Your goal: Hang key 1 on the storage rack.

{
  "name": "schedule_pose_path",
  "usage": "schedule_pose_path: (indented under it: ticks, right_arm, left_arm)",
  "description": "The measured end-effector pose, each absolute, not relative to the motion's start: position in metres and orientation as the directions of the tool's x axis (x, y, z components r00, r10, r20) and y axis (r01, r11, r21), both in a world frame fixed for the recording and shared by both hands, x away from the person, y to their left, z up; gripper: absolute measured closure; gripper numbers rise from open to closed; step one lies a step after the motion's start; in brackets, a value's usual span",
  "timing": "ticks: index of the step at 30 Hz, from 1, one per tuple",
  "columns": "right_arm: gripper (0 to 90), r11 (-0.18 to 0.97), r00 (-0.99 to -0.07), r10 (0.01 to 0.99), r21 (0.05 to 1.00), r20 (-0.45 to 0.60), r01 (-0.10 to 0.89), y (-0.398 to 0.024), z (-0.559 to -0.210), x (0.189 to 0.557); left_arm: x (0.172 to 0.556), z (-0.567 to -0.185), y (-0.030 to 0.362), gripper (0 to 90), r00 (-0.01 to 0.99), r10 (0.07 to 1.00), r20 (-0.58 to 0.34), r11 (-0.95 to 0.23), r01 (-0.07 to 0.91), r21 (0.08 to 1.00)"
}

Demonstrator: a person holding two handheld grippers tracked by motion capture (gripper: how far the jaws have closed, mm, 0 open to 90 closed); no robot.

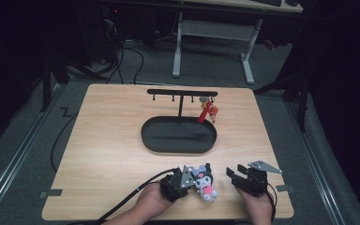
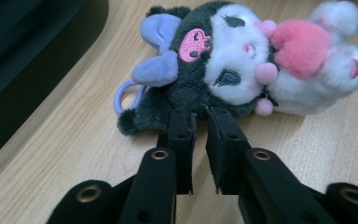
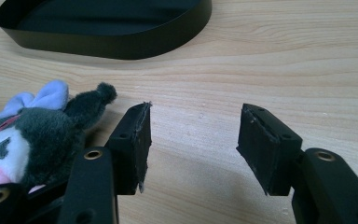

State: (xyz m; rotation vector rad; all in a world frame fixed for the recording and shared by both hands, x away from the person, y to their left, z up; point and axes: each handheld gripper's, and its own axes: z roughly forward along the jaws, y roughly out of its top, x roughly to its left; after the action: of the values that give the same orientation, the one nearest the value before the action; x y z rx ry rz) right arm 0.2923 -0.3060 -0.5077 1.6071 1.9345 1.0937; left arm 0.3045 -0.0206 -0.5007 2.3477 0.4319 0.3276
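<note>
we see the plush lying lengthwise just ahead of our left claw, jaws narrow and gripping nothing; our right claw, beside the plush, stands wide and empty.

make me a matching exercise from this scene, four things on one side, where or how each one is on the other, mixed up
Things:
1. plush toy
2. red charm
3. black oval tray
4. right hand-held gripper

Places or states:
A. hangs from the black hook rack
B. jaws apart, nothing between them
C. lies on the table between the two hand-held grippers
D. sits mid-table at the foot of the rack

Pairs: 1-C, 2-A, 3-D, 4-B
</note>
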Motion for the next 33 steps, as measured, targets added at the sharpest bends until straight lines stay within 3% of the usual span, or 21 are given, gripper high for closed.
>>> schedule_pose_path:
  ticks: [4, 8, 13, 15, 21, 33]
  right_arm:
    - [44.2, 0.033, -0.259, 0.950, 0.767, 0.175, 0.641, -0.307, -0.508, 0.290]
    - [44.2, 0.040, -0.261, 0.951, 0.768, 0.167, 0.639, -0.308, -0.509, 0.290]
    - [44.4, 0.049, -0.253, 0.955, 0.758, 0.155, 0.650, -0.308, -0.512, 0.289]
    - [44.4, 0.043, -0.240, 0.958, 0.753, 0.154, 0.656, -0.308, -0.513, 0.290]
    - [44.6, 0.046, -0.224, 0.965, 0.751, 0.138, 0.659, -0.305, -0.514, 0.290]
    - [44.9, 0.085, -0.231, 0.967, 0.725, 0.105, 0.683, -0.301, -0.517, 0.290]
  left_arm:
    - [0.308, -0.494, 0.005, 65.4, 0.889, 0.446, 0.103, -0.647, 0.241, 0.723]
    - [0.311, -0.481, 0.084, 54.8, 0.841, 0.539, 0.047, -0.561, 0.317, 0.765]
    - [0.315, -0.492, 0.157, 45.0, 0.728, 0.676, 0.118, -0.508, 0.344, 0.789]
    - [0.321, -0.505, 0.179, 42.1, 0.689, 0.717, 0.101, -0.473, 0.375, 0.797]
    - [0.334, -0.512, 0.199, 39.5, 0.675, 0.738, 0.027, -0.417, 0.424, 0.804]
    - [0.334, -0.513, 0.190, 36.6, 0.696, 0.714, 0.066, -0.455, 0.390, 0.800]
